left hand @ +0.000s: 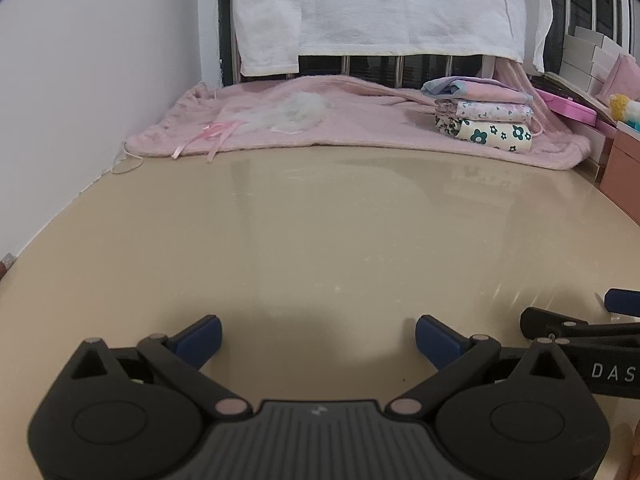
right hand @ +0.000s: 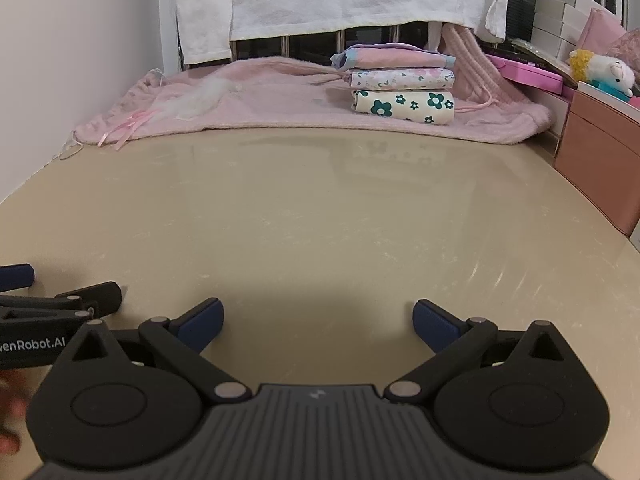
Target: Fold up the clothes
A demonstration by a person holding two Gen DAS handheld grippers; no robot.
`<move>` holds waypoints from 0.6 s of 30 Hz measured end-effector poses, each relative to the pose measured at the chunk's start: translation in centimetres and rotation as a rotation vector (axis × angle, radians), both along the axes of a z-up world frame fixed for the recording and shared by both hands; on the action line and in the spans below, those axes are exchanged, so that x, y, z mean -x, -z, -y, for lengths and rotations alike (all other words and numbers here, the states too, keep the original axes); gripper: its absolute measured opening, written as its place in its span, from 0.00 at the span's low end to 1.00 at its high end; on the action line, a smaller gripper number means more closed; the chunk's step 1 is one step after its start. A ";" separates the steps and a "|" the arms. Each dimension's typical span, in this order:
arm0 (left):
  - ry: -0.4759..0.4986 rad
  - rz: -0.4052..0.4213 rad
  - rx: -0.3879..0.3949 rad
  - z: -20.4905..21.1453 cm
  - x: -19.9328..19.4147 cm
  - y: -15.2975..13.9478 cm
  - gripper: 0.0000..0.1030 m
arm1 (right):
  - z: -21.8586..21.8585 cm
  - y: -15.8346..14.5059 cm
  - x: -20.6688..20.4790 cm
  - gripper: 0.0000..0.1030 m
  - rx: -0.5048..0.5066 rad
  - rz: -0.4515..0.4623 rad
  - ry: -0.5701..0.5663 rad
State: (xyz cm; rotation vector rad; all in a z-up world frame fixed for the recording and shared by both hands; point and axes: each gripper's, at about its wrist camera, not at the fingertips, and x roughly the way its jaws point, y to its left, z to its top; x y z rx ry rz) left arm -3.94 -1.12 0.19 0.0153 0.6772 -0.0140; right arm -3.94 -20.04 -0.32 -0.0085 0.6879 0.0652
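Both grippers low over the glossy beige tabletop (left hand: 320, 220), side by side. Left gripper (left hand: 318, 338): blue-padded fingers spread wide, nothing between them. Right gripper (right hand: 318, 322): same, fingers spread wide, holding nothing. Each shows in the other's view: right one at 3 o'clock in the left wrist view with partial white lettering "DAS" on its black body, left one at 9 o'clock in the right wrist view with lettering reading "enRobot.AI", start cut off. Stack of three folded garments (right hand: 400, 84) sits at 1 o'clock, far side of the table, on a fuzzy pink blanket (right hand: 280, 100): cream with dark green flowers at the bottom, white small-floral in the middle, pink-and-blue on top. White fluffy tuft with pink ribbons (left hand: 280, 116) on the blanket at 11 o'clock. White towel (left hand: 380, 4) hangs at 12 o'clock over a barred rail. Plush toy (right hand: 604, 70) and pink boxes at 2 o'clock.
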 end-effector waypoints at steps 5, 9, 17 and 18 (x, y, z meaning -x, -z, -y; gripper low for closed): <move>-0.001 0.000 0.002 0.1 0.0 0.0 1.00 | 0.0 0.0 0.0 0.99 -0.001 -0.001 -0.001; -0.002 0.000 0.003 0.0 0.1 0.0 1.00 | 0.0 -0.1 0.0 0.99 -0.001 -0.001 0.004; -0.004 0.000 0.003 0.1 0.1 0.0 1.00 | -0.2 -0.1 0.1 0.99 0.000 -0.002 0.006; -0.004 0.000 0.003 0.1 0.1 0.0 1.00 | -0.2 -0.1 0.0 0.99 0.000 -0.002 0.005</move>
